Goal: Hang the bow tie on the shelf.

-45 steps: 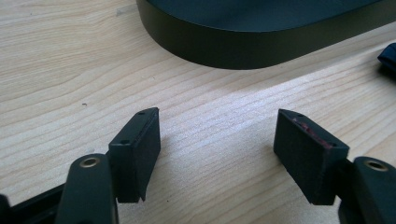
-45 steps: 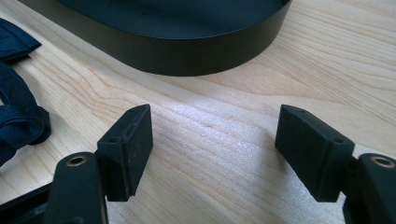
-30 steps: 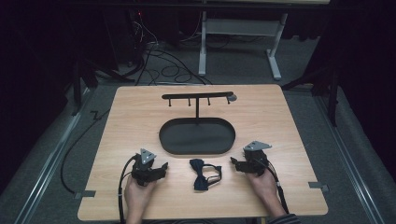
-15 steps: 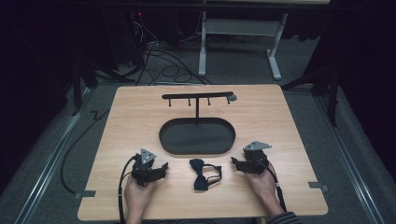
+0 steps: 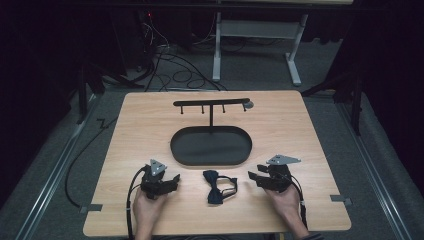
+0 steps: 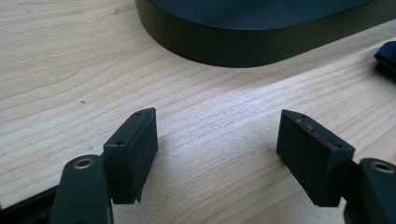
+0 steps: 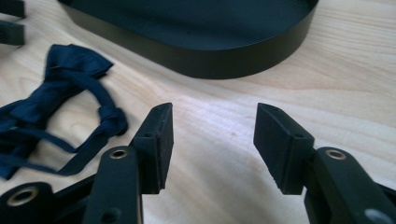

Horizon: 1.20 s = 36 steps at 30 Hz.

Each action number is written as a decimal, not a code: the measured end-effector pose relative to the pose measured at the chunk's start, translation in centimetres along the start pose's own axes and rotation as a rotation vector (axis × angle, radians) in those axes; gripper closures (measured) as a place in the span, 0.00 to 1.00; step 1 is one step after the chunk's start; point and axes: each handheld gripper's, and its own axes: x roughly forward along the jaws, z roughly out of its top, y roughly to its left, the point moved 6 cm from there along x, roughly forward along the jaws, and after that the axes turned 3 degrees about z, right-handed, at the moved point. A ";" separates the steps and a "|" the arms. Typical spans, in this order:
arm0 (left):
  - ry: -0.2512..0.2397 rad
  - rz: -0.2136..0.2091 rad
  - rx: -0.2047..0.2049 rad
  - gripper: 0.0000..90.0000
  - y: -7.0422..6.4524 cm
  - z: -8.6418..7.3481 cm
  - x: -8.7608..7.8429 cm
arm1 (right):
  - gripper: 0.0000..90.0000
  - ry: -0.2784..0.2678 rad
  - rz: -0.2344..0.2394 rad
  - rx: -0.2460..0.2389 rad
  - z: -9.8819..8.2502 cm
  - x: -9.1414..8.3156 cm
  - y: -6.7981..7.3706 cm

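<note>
Still both grippers, unchanged beside bow tie [image 5: 220,186].

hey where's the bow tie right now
In the high view the bow tie lies flat on the table's near edge, between the left tool and right tool, just in front of the black tray.

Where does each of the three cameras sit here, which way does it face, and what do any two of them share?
High view: above the person's side of the table, looking forward and down; both hands, left gripper and right gripper enter from the bottom.
Left gripper view: rides the left gripper, looking along its parted jaws at bare wood and the black tray.
Right gripper view: rides the right gripper, jaws parted, facing the tray.
Shared: tray and navy bow tie appear in both gripper views.
</note>
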 end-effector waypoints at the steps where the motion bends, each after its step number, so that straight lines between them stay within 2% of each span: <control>1: 0.000 0.000 0.000 0.33 0.0 0.0 0.0 | 0.55 0.000 0.000 0.000 0.0 0.0 0.0; 7: 0.000 -0.002 -0.002 0.33 0.0 0.0 0.0 | 0.60 0.013 0.023 -0.005 -0.3 -0.7 1.1; 13: 0.001 -0.003 -0.002 0.33 0.0 0.0 0.0 | 0.61 0.022 0.040 -0.040 0.1 -1.0 2.6; 18: -0.001 -0.004 -0.002 0.33 0.0 0.0 0.0 | 0.61 0.030 0.056 -0.076 0.5 -0.5 3.6; 23: -0.001 -0.004 -0.002 0.33 0.0 0.0 0.0 | 0.61 0.033 0.076 -0.088 0.9 0.0 4.4; 29: -0.001 -0.005 0.000 0.32 0.0 0.0 0.0 | 0.60 0.071 0.091 -0.106 1.1 1.3 5.6; 36: -0.001 -0.005 -0.001 0.32 0.0 0.0 0.0 | 0.61 0.076 0.077 -0.113 1.3 2.0 5.5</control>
